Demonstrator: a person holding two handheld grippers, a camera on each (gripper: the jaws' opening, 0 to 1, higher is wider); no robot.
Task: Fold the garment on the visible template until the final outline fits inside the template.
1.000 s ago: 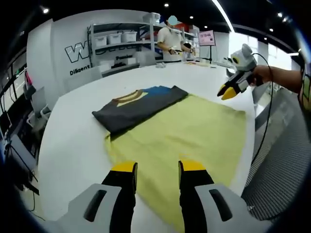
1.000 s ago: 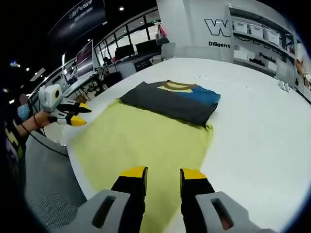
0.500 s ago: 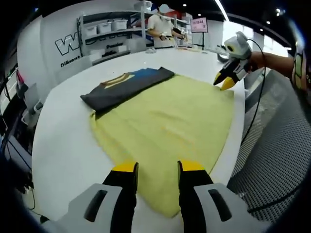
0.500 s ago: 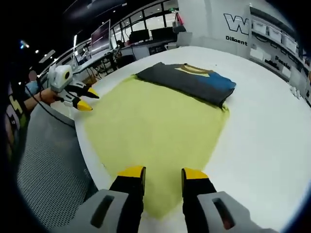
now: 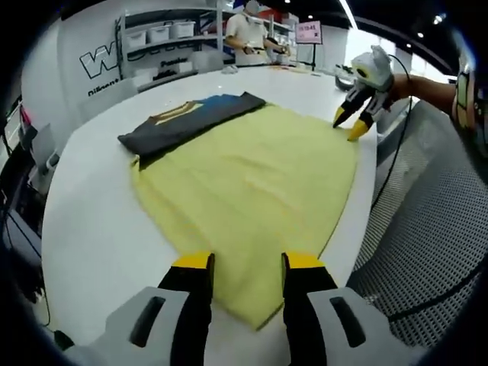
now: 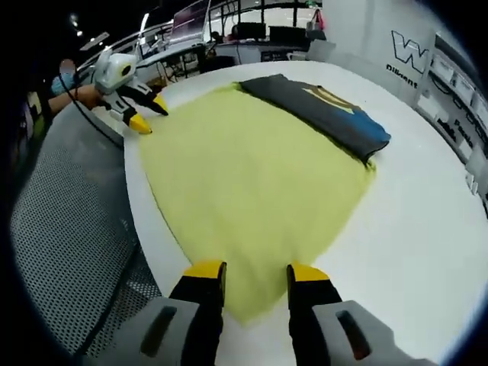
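A folded dark grey garment (image 5: 191, 118) with a blue patch and a yellow collar lies along the far edge of the yellow template sheet (image 5: 252, 183), partly on the sheet and partly on the white table beyond it. My left gripper (image 5: 248, 264) is open and empty, low over the sheet's near corner. My right gripper (image 5: 348, 126), held by a hand, hovers at another corner of the sheet. In the right gripper view the garment (image 6: 324, 113) sits at the far side of the sheet (image 6: 252, 168). My right gripper (image 6: 256, 272) is open over the near corner, and the left gripper (image 6: 151, 114) hangs at the left corner.
The white table (image 5: 91, 229) curves away close below both grippers, with grey mesh-patterned floor (image 6: 69, 229) past its edge. A cable (image 5: 393, 164) trails from the right gripper. A person (image 5: 248, 34) stands at shelves with bins at the back.
Both grippers have drawn back and dropped toward the sheet's near corners by the table edge. The garment lies as before. Both stay open.
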